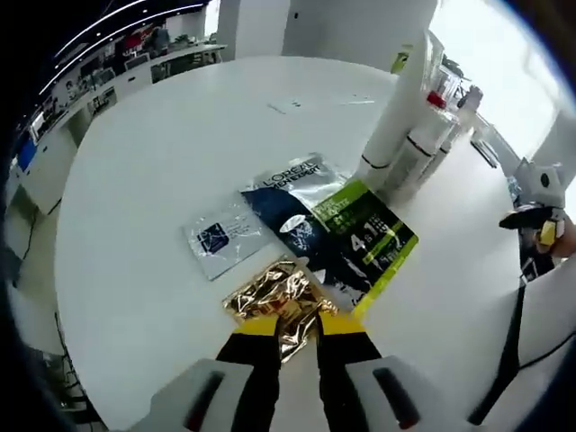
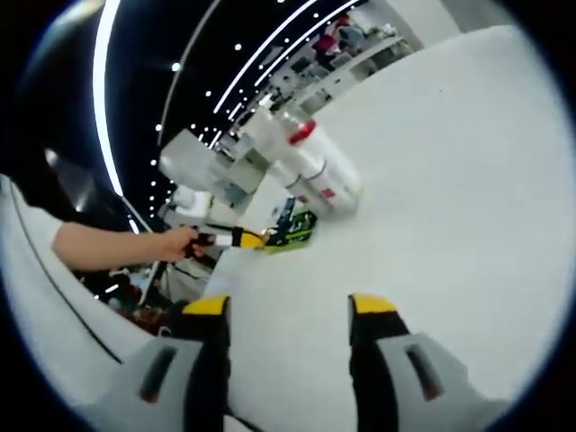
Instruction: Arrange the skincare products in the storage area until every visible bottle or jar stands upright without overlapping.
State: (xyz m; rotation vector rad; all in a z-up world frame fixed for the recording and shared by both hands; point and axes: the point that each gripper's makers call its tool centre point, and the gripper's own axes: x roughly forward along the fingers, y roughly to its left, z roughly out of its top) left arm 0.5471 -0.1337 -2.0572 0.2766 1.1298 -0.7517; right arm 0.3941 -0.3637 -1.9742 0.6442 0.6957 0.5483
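Early stage: white bottles (image 1: 396,117) upright at far right of desk (image 1: 162,180); L'Oréal sachet (image 1: 337,229), silver sachet (image 1: 225,236) lying flat, long axes diagonal. Left gripper (image 1: 286,326) fingers nipped on gold foil sachet (image 1: 274,301) near. Right gripper (image 2: 290,308) fingers wide apart, holding nothing.

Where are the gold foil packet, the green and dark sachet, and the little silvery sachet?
gold foil packet (image 1: 270,297), left gripper view, crinkled middle.
green and dark sachet (image 1: 337,236), left gripper view, printed front.
silvery sachet (image 1: 220,238), left gripper view, dark label at its centre.
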